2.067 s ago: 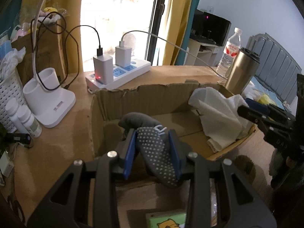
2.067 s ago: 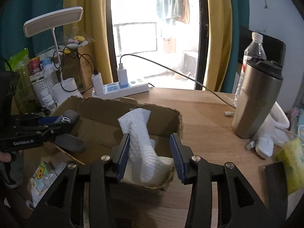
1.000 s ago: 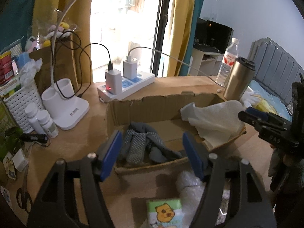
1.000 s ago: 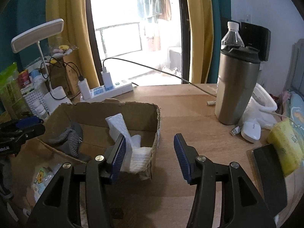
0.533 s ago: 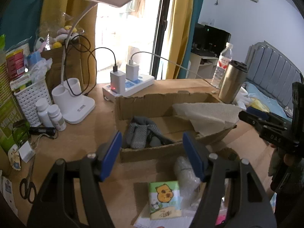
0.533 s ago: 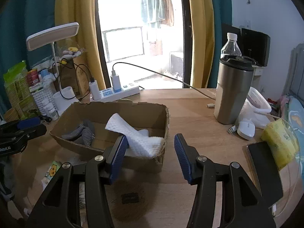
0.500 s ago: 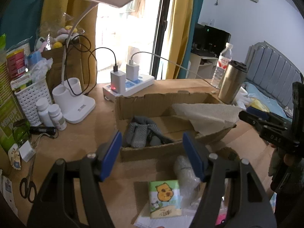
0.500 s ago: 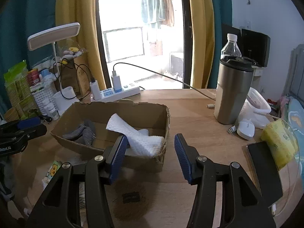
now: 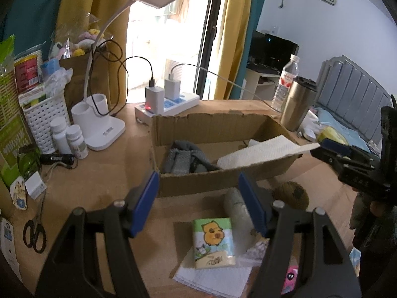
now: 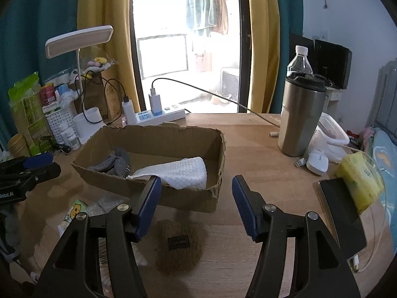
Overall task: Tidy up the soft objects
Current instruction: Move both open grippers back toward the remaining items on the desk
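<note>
Left gripper [image 9: 198, 198]: held level above the near edge of the table [image 9: 94, 181], pointing at the cardboard box [image 9: 218, 176]. Jaws wide apart, nothing between them. A tissue pack [image 9: 213, 239] with a cartoon print lies below it on folded paper, and a roll of bubble wrap [image 9: 235, 206] is just beside the pack.

Right gripper [image 10: 196, 203]: also level, aimed at the box's near right corner [image 10: 193, 198]. Jaws wide apart, empty. A brown fuzzy pad [image 10: 178, 244] lies on the table directly under and between its fingers [image 10: 148, 201], just short of the box.

Box contents: grey sock [image 9: 183, 159] bunched in the left end; white cloth [image 10: 178, 171] lying in the right end, one edge draped over the front wall. In the left wrist view the cloth [image 9: 263, 152] reaches to the box's right rim.

Behind the box: power strip [image 10: 158, 116], desk lamp [image 10: 79, 39]. Steel tumbler [image 10: 300, 116] stands well right of the box, with a water bottle [image 10: 299, 60] behind it.
</note>
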